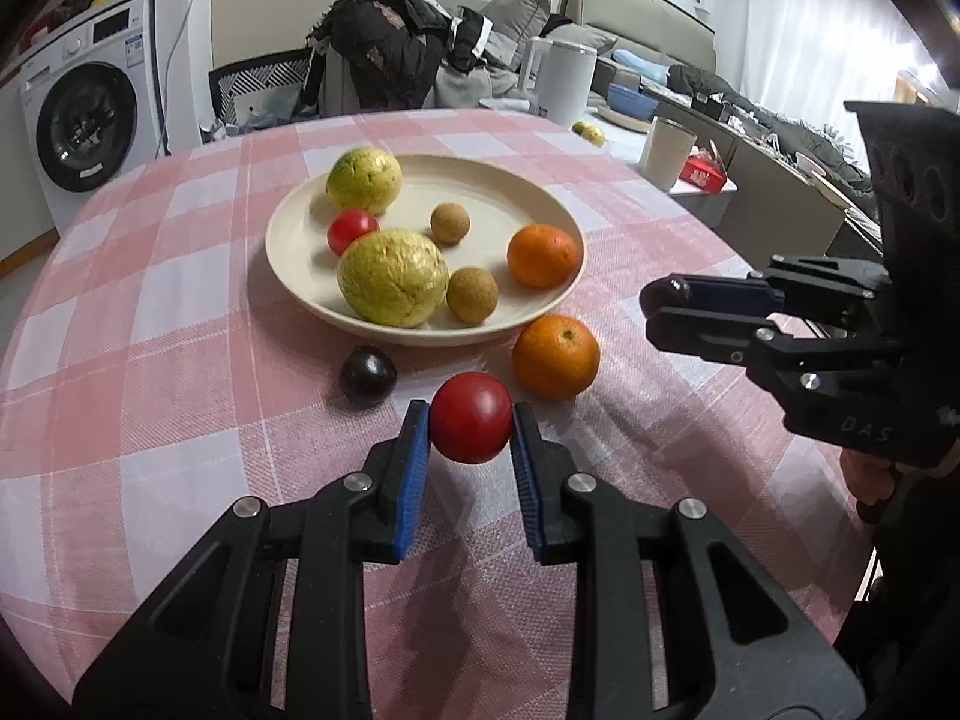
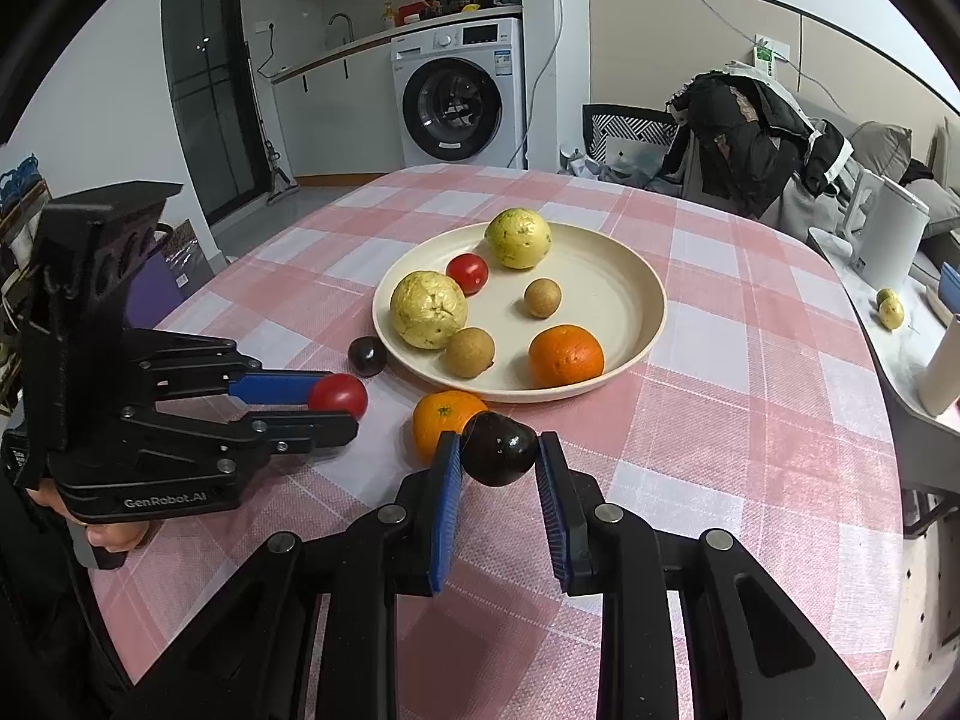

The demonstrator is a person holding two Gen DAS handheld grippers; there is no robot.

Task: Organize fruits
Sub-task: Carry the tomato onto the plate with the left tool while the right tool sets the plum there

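Observation:
A cream plate (image 1: 528, 192) (image 2: 630, 276) on the pink checked table holds two yellow guavas, a red tomato (image 1: 351, 230), two brown longans and an orange (image 1: 543, 255). In front of it on the cloth lie an orange (image 1: 555, 356) (image 2: 444, 420) and a dark plum (image 1: 368, 374) (image 2: 366, 355). My left gripper (image 1: 470, 420) (image 2: 339, 399) is shut on a red tomato (image 1: 471, 417) (image 2: 338, 394), just above the cloth. My right gripper (image 2: 499, 450) (image 1: 666, 303) is shut on a second dark plum (image 2: 499, 448) (image 1: 666, 294), held right of the loose orange.
A white kettle (image 1: 564, 81), a cup (image 1: 667, 151) and a red box (image 1: 705, 171) stand on a side surface beyond the table's far right edge. A chair piled with clothes (image 1: 384, 48) is behind the table. A washing machine (image 2: 459, 99) stands further back.

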